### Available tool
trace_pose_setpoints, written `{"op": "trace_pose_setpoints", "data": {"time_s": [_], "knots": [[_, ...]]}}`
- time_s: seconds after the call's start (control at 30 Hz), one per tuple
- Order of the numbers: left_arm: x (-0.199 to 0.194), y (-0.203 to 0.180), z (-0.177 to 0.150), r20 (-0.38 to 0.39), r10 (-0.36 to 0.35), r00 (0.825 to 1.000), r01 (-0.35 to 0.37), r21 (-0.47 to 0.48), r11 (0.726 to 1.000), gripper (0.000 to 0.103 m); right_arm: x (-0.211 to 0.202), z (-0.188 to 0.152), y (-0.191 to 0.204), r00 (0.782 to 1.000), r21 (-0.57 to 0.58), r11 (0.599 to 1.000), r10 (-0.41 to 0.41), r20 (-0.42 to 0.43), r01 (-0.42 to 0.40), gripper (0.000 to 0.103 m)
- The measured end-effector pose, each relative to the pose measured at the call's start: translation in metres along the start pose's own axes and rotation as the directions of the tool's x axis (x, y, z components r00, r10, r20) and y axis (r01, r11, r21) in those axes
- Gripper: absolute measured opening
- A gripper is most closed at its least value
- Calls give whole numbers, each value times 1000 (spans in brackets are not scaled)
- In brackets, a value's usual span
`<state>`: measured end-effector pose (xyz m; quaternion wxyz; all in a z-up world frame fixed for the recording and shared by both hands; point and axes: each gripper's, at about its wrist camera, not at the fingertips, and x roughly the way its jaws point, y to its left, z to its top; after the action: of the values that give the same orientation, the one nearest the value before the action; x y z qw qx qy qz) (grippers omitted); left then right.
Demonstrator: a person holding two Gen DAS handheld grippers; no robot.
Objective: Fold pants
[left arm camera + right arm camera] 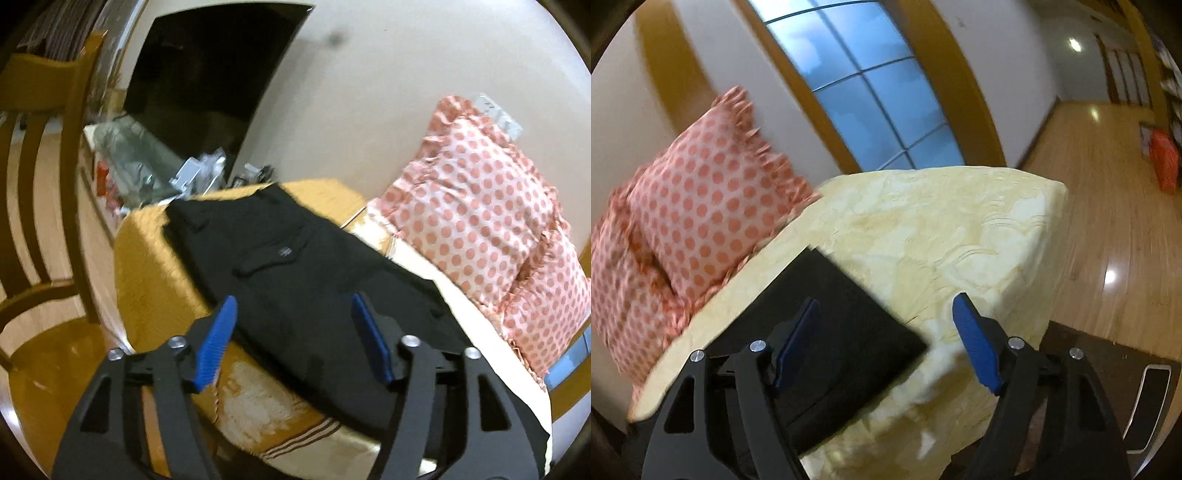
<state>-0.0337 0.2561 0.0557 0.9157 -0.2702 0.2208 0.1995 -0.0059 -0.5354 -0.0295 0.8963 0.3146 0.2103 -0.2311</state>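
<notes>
My left gripper [295, 325] is spread wide, its blue pads [216, 343] apart and holding nothing, hovering just over the near end of the black pants [295, 266]. The pants lie flat and stretched out along the yellow bedspread [147, 258], running away from me toward the far corner of the bed, with a pocket flap and a small pale logo showing on the upper face. My right gripper [886, 332] is likewise released, fingers wide, with nothing between them; its left pad [798, 339] hangs over the squared end of the pants [827, 321], and its right pad sits above bare bedspread [942, 229].

To the right of the pants in the left wrist view, two pink polka-dot pillows [476, 206] lean against the cream wall, close beside the cloth's long edge but not on it. The right wrist view shows the same pillows [698, 206] on its left side, with an arched blue window [868, 81] behind the bed.

Past the far end of the bed stands a dark television [218, 88] with a clutter of grey and clear items [147, 162] on a low stand below it. A wooden chair [48, 184] stands on the floor beside the bed on my left. On my right, the wooden floor [1108, 221] runs off, with an orange bag [1163, 162] at its far edge.
</notes>
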Motion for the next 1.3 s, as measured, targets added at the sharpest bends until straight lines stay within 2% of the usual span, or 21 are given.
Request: {"op": "trace_pose_setpoints", "data": {"time_s": [0.1, 0.17, 0.2, 0.3, 0.37, 0.43, 0.53, 0.6, 0.67, 0.77, 0.83, 0.9, 0.93, 1.0, 1.03, 1.1, 1.13, 1.2, 1.23, 1.27, 1.3], "knots": [[6, -23, -3, 0, -39, 999, 39, 73, 997, 74, -5, -13, 15, 999, -62, 997, 45, -9, -45, 76], [14, -38, -9, -23, -70, 997, 72, 120, 990, 77, -10, -24, 22, 993, -72, 990, 115, -31, -117, 74], [19, -49, -14, -40, -92, 995, 97, 149, 984, 79, -14, -30, 25, 987, -79, 985, 153, -42, -156, 67], [29, -66, -27, -81, -116, 990, 131, 213, 968, 80, -17, -44, 32, 955, -63, 956, 282, -91, -288, 64], [34, -70, -34, -105, -115, 988, 138, 244, 960, 81, -16, -46, 36, 951, -69, 951, 295, -94, -302, 63], [41, -70, -39, -137, -116, 984, 147, 245, 958, 82, -14, -46, 33, 936, -23, 940, 335, -108, -339, 58], [50, -59, -44, -185, -140, 973, 175, 191, 966, 85, -9, -42, 25, 944, 39, 948, 318, -88, -316, 44], [51, -55, -46, -181, -163, 970, 194, 175, 965, 85, -4, -39, 17, 953, 92, 953, 294, -71, -287, 22], [50, -55, -49, -178, -169, 969, 202, 188, 961, 86, 3, -35, 12, 962, 136, 958, 263, -70, -252, 11], [49, -56, -52, -169, -176, 970, 211, 217, 953, 89, 7, -30, 20, 968, 132, 966, 236, -84, -224, 7], [49, -55, -54, -163, -189, 968, 222, 217, 951, 90, -2, -23, 45, 974, 59, 975, 216, -60, -213, 7], [49, -52, -54, -160, -216, 963, 245, 198, 949, 91, -12, -15, 79, 969, -20, 969, 244, -35, -245, 7], [49, -52, -54, -159, -223, 962, 252, 193, 948, 92, -20, -13, 106, 958, -72, 955, 285, -31, -287, 7], [48, -50, -54, -157, -241, 958, 268, 183, 946, 92, -34, -12, 160, 920, -159, 907, 388, -48, -390, 7], [48, -50, -53, -156, -244, 957, 270, 183, 945, 92, -44, -19, 199, 883, -221, 856, 462, -80, -468, 7], [48, -50, -54, -153, -245, 957, 271, 183, 945, 92, -60, -41, 258, 811, -307, 751, 560, -172, -584, 7], [48, -50, -53, -153, -246, 957, 272, 181, 945, 93, -70, -65, 296, 751, -356, 662, 606, -263, -659, 7], [48, -49, -53, -152, -253, 955, 278, 170, 946, 93, -82, -115, 344, 659, -413, 514, 615, -433, -752, 6], [48, -49, -52, -152, -258, 954, 282, 164, 945, 93, -84, -153, 368, 611, -440, 425, 573, -546, -791, 6], [48, -48, -52, -152, -261, 953, 285, 161, 945, 93, -84, -181, 380, 586, -454, 370, 523, -619, -810, 5], [48, -47, -52, -152, -267, 952, 290, 157, 944, 93, -83, -212, 389, 575, -475, 323, 460, -677, -818, 5]]}}
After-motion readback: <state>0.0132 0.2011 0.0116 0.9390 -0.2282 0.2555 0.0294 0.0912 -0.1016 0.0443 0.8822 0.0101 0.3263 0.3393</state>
